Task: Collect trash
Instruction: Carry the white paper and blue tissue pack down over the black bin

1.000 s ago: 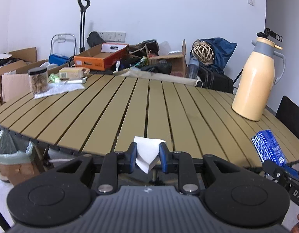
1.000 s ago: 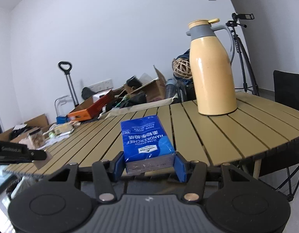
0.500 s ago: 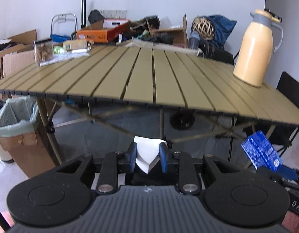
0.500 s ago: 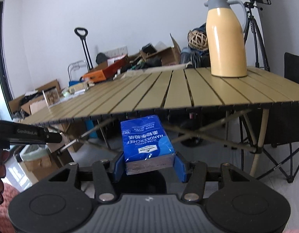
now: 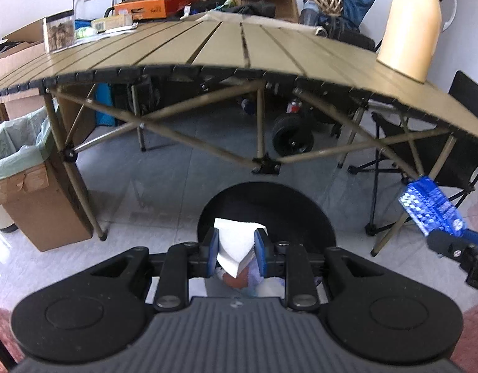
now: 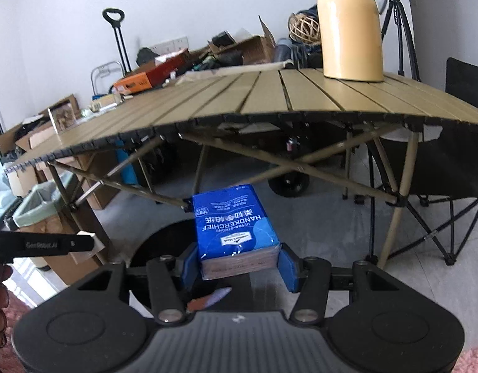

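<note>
My left gripper (image 5: pixel 235 250) is shut on a folded white paper tissue (image 5: pixel 234 248), held over the mouth of a round black bin (image 5: pixel 266 202) on the floor; some coloured litter shows inside beneath the pads. My right gripper (image 6: pixel 239 264) is shut on a blue handkerchief tissue pack (image 6: pixel 234 230), just right of the same black bin (image 6: pixel 158 239). In the left wrist view the blue pack (image 5: pixel 431 205) and the right gripper show at the right edge. The left gripper's finger (image 6: pixel 43 244) with the tissue tip enters the right wrist view from the left.
A slatted olive folding table (image 5: pixel 239 46) stands ahead, with a yellow thermos jug (image 5: pixel 409 28) and a jar (image 5: pixel 60 32) on it. A cardboard box lined with a green bag (image 5: pixel 18 168) sits by the left table leg. A black folding chair (image 6: pixel 440 168) is on the right.
Both grippers have sunk from tabletop height to below the table edge and tilted downward, bringing the black bin into view. Tissue and blue pack stay gripped.
</note>
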`<state>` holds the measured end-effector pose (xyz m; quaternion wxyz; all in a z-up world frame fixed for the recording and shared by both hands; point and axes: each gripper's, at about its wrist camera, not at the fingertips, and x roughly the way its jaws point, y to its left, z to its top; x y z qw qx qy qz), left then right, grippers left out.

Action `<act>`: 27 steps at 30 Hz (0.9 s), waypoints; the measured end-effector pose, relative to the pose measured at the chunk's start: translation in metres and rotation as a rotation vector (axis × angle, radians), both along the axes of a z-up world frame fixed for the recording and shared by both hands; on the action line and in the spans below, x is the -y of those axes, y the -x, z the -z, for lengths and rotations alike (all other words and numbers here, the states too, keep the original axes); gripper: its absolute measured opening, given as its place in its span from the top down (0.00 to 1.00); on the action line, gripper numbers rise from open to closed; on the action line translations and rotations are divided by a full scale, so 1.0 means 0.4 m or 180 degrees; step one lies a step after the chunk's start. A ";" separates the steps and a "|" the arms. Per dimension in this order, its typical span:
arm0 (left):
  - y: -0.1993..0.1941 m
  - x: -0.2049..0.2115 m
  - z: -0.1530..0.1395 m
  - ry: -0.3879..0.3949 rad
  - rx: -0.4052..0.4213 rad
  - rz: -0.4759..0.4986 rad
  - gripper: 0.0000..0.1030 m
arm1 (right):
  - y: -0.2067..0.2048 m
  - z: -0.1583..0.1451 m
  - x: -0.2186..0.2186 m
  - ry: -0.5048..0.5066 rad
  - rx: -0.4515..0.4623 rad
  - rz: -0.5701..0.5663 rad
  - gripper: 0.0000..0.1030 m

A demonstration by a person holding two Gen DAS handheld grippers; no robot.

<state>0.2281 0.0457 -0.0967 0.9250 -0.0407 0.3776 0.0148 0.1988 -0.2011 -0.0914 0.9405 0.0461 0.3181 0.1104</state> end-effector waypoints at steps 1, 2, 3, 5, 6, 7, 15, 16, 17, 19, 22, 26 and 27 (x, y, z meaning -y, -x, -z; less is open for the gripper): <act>-0.002 -0.005 0.009 0.0014 -0.0032 -0.0008 0.76 | 0.001 0.005 0.002 0.0021 -0.0017 0.0014 0.49; -0.002 -0.008 0.017 0.0025 -0.0064 -0.0016 0.76 | 0.000 0.010 0.004 0.0044 -0.0036 0.0028 0.49; -0.003 -0.013 0.026 0.0032 -0.0100 -0.0028 0.76 | 0.000 0.014 0.006 0.0061 -0.0057 0.0042 0.49; -0.007 -0.021 0.041 0.0038 -0.0178 -0.0047 0.76 | -0.002 0.025 0.009 0.0093 -0.0099 0.0072 0.49; -0.009 -0.023 0.048 0.0036 -0.0214 -0.0050 0.76 | -0.003 0.029 0.011 0.0109 -0.0117 0.0085 0.49; -0.010 -0.025 0.053 0.0038 -0.0241 -0.0048 0.76 | -0.004 0.033 0.011 0.0123 -0.0133 0.0097 0.49; -0.037 -0.047 0.084 0.0033 -0.0534 -0.0152 0.76 | -0.014 0.043 0.010 0.0146 -0.0184 0.0124 0.49; -0.042 -0.050 0.086 0.0043 -0.0567 -0.0169 0.76 | -0.017 0.044 0.009 0.0145 -0.0192 0.0124 0.50; -0.045 -0.051 0.088 0.0036 -0.0590 -0.0179 0.76 | -0.020 0.046 0.009 0.0140 -0.0206 0.0122 0.49; -0.055 -0.049 0.092 0.0001 -0.0648 -0.0195 0.76 | -0.025 0.049 0.007 0.0140 -0.0227 0.0121 0.49; -0.074 -0.045 0.096 -0.0024 -0.0716 -0.0233 0.76 | -0.032 0.054 0.003 0.0154 -0.0258 0.0125 0.49; -0.101 -0.034 0.091 -0.0025 -0.0754 -0.0237 0.76 | -0.040 0.061 0.009 0.0167 -0.0294 0.0158 0.49; -0.108 -0.028 0.091 -0.0027 -0.0767 -0.0224 0.76 | -0.042 0.063 0.012 0.0168 -0.0305 0.0172 0.49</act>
